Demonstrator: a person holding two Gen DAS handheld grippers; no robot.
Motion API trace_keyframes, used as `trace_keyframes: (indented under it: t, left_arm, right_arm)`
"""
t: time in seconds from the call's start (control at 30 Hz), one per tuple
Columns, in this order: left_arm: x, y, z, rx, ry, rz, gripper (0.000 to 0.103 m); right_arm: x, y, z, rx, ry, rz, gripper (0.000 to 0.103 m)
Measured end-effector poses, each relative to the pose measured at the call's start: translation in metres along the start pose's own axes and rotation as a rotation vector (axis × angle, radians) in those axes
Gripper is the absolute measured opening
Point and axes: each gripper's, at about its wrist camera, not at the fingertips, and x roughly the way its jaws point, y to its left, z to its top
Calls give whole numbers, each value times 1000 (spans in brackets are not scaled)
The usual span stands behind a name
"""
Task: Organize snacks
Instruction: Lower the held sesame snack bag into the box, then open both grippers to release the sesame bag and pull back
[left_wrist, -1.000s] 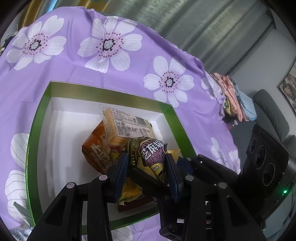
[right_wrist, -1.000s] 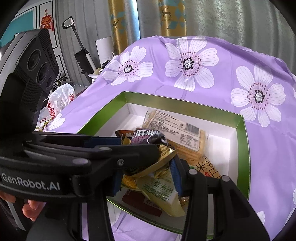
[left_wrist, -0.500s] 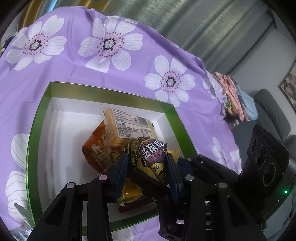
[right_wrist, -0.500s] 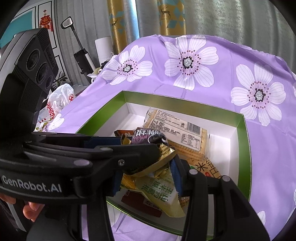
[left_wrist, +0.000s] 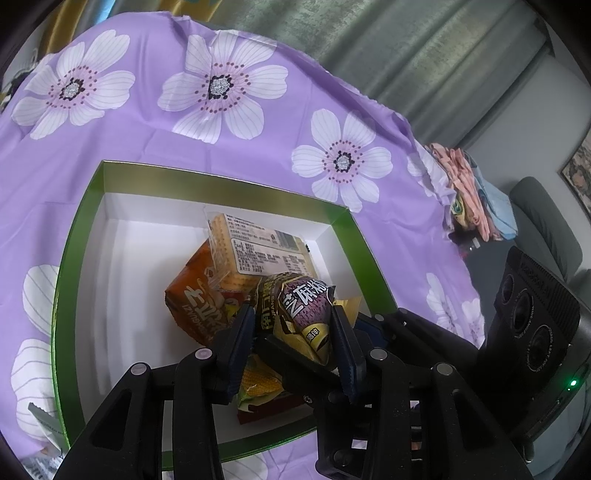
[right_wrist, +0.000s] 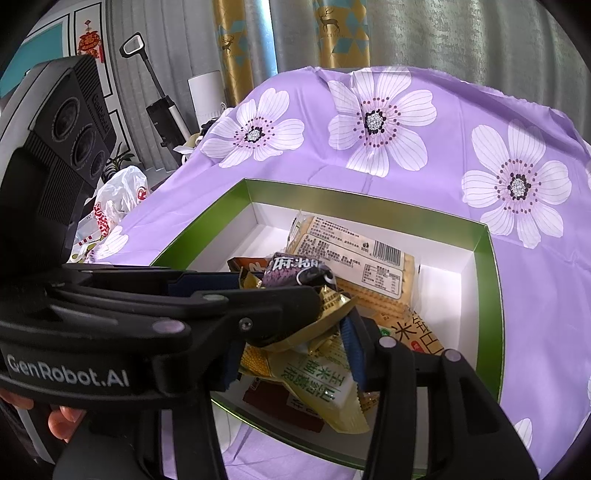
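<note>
Purple cloth printed with white flowers (left_wrist: 155, 155) is seen spread over the table in the left wrist view, with grey curtains behind it. On the cloth sits a green-rimmed cardboard box with a white inside (left_wrist: 88, 206). The left gripper (left_wrist: 291, 328) is seen over the box, its jaws narrowed onto a gold-and-purple foil snack packet (left_wrist: 301, 314), which is pinched between the pads. Just beyond the jaws lie an orange snack pouch (left_wrist: 195, 295) and a clear pack of crackers with a white label (left_wrist: 255, 247). The right gripper's black body is seen at the right of the jaws.

In the right wrist view the same box (right_wrist: 493, 295) is seen ahead. The right gripper (right_wrist: 295, 343) is crossed by the left gripper's arm; crumpled gold foil lies between its jaws, but whether the pads press it cannot be told. Below the jaws lies a green-and-white snack packet (right_wrist: 317, 380).
</note>
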Motion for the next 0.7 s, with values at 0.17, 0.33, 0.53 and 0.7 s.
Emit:
trace_keyframes:
  t: [0.17, 0.33, 0.53, 0.7]
  left_arm:
    - [0, 0, 0, 3, 0, 4, 41]
    - [0, 4, -1, 7, -2, 24, 46]
    - [-11, 0, -3, 9, -13, 44, 73]
    - [-26, -6, -6, 31, -31, 75, 82]
  right_arm:
    - [1, 0, 0, 3, 3, 1, 50]
    - [0, 2, 0, 4, 13, -5, 53]
    - [-9, 4, 0, 8, 2, -16, 63]
    - [-20, 6, 1, 10, -16, -29, 70]
